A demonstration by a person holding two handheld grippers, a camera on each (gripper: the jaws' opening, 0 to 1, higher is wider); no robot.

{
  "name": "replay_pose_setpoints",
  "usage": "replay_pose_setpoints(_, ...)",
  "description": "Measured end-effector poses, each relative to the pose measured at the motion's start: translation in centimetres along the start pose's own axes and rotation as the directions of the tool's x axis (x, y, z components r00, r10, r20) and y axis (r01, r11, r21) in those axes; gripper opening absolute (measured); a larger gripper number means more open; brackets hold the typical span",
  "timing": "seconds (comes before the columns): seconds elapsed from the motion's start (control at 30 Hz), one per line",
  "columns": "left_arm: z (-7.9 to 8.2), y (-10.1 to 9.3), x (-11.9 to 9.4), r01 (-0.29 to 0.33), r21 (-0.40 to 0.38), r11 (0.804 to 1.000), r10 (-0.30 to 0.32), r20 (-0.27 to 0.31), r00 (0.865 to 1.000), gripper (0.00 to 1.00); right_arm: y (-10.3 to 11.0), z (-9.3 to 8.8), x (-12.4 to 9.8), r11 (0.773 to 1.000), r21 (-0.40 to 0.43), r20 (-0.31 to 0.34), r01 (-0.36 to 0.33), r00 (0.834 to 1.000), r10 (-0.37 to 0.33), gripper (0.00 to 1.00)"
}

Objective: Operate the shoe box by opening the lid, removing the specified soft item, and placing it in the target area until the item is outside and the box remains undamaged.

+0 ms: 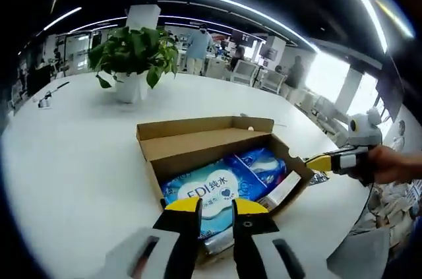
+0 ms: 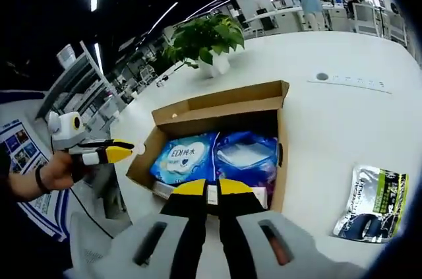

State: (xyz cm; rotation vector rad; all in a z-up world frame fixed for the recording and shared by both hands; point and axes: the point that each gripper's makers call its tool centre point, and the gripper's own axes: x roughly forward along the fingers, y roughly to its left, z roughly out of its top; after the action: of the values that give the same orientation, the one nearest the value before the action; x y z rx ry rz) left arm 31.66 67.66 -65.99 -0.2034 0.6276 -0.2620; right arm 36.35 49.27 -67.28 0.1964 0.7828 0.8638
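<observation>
Left gripper [image 1: 215, 208] hovers at the near edge of the shoe box [image 1: 198, 146], jaws apart w/ nothing between them. The blue wipes pack [image 1: 201, 193] shows through the gap. Box sits mid-table [image 1: 72, 160], lid already folded back, potted plant [image 1: 132, 51] well behind it. The wipes pack, prob. the soft item wanted, lies flat in the box's left half, touching a second blue pack [image 1: 260, 163] on its right. A white item is wedged at the near wall.

Step in hand, as I read it: grab the wipes pack. To do it well:
- come down on the pack's near edge, not the middle, since the film is slack and a mid-pinch may slip
- keep the jaws off the cardboard wall so it doesn't crease
- lift straight up to clear the rim, then carry out

Right gripper [image 2: 212, 188] is at the box's right-hand wall, jaws near together w/ something pale between. Can't tell if it pinches the wall or is just resting there. If holding, gd: it steadies the box during the pull.

Farther right, a green-and-black packet [image 2: 372, 210] lies on the table, apart from the box. Target area isn't marked, so can't tell where.
</observation>
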Motion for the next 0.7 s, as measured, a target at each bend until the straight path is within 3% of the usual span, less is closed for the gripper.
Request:
replay_pose_setpoints(0.47, -0.2, -1.0, -1.7, -0.009, -0.010, 1.000, 0.009, 0.015, 1.000, 0.18, 0.6, 2.5, 3.5, 0.998, 0.063, 0.024, -0.014, 1.000, 0.013, 0.04)
replay_pose_setpoints(0.7, -0.2, -0.5, -2.1, -0.015, -0.030, 0.999, 0.016, 0.027, 1.000, 0.18, 1.2, 2.7, 6.2, 0.998, 0.065, -0.008, -0.023, 1.000, 0.023, 0.07)
